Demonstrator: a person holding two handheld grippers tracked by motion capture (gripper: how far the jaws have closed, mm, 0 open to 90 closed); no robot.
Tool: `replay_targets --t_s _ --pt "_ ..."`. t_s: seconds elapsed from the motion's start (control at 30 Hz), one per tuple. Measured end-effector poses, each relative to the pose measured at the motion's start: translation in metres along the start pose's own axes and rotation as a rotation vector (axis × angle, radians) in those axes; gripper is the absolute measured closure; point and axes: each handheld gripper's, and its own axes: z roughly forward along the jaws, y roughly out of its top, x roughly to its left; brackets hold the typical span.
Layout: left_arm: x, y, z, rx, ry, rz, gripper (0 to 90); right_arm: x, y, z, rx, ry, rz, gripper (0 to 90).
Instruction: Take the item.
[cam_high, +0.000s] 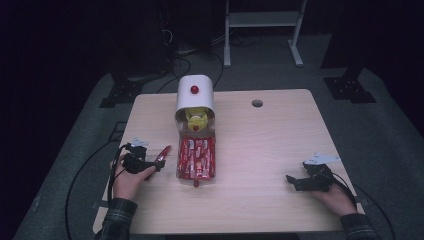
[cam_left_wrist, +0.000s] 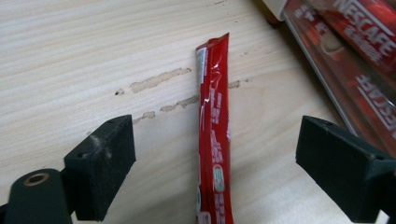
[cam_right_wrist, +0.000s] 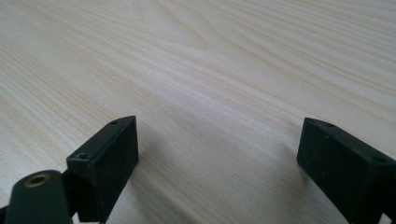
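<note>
Near the desk's (cam_high: 260, 200) front edge, the left hand-held gripper (cam_left_wrist: 215, 163) gapes wide around a red sachet stick (cam_left_wrist: 214, 135) lying flat on the wood, touching neither jaw. The right hand-held gripper (cam_right_wrist: 217, 158) is equally spread over bare wood, holding nothing. Farther in, a tray (cam_high: 196, 159) holds red sachets reading "NESCAFE" beneath a white dispenser (cam_high: 195, 92). Open wood stretches right.

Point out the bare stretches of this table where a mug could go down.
Widest: between the tray of red sachets and the right tongs, back to the table's hole. Also the far-left corner beside the white dispenser. Crowded: the near-left, where a loose sachet lies between the open left tongs.
</note>
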Motion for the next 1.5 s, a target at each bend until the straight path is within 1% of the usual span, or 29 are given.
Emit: replay_targets --t_s 0.17,0.23,0.4,0.53,0.67,0.83,0.9,0.97,1.1,1.2,1.23,1.3,1.37,1.5 --pt "-0.001 -0.003 -0.007 -0.012 -0.005 -0.005 8.7 0.000 0.000 0.000 0.000 0.000 0.000 11.5" --pt "-0.002 -0.006 -0.009 -0.011 -0.004 0.002 8.7 0.000 0.000 0.000 0.000 0.000 0.000 11.5" --pt "-0.005 -0.017 -0.021 -0.021 -0.007 0.003 8.7 0.000 0.000 0.000 0.001 0.000 0.001 11.5" --pt "-0.007 -0.024 -0.028 -0.026 -0.012 0.014 8.7 0.000 0.000 0.000 0.000 0.000 0.000 11.5" --pt "-0.009 -0.031 -0.032 -0.032 -0.020 0.014 8.7 0.000 0.000 0.000 0.000 0.000 0.000 11.5" --pt "-0.010 -0.037 -0.036 -0.027 -0.020 0.020 8.7 0.000 0.000 0.000 0.000 0.000 0.003 11.5" --pt "-0.010 -0.043 -0.040 -0.027 -0.022 0.022 8.7 0.000 0.000 0.000 0.000 0.000 0.003 11.5" --pt "-0.010 -0.046 -0.042 -0.023 -0.021 0.027 8.7 0.000 0.000 0.000 0.000 0.000 0.002 11.5" --pt "-0.010 -0.054 -0.043 -0.009 -0.021 0.024 8.7 0.000 0.000 0.000 0.000 0.000 0.001 11.5" --pt "-0.010 -0.058 -0.043 0.002 -0.022 0.026 8.7 0.000 0.000 0.000 0.000 0.000 0.002 11.5" --pt "-0.010 -0.062 -0.042 0.014 -0.025 0.024 8.7 0.000 0.000 0.000 0.000 0.000 0.002 11.5" --pt "-0.010 -0.066 -0.042 0.022 -0.027 0.020 8.7 0.000 0.000 0.000 0.000 0.000 0.003 11.5" --pt "-0.010 -0.066 -0.042 0.029 -0.025 0.025 8.7 0.000 0.000 0.000 0.000 0.001 0.002 11.5" --pt "-0.008 -0.073 -0.041 0.047 -0.007 0.035 8.7 0.000 0.000 0.000 0.000 0.000 0.002 11.5"
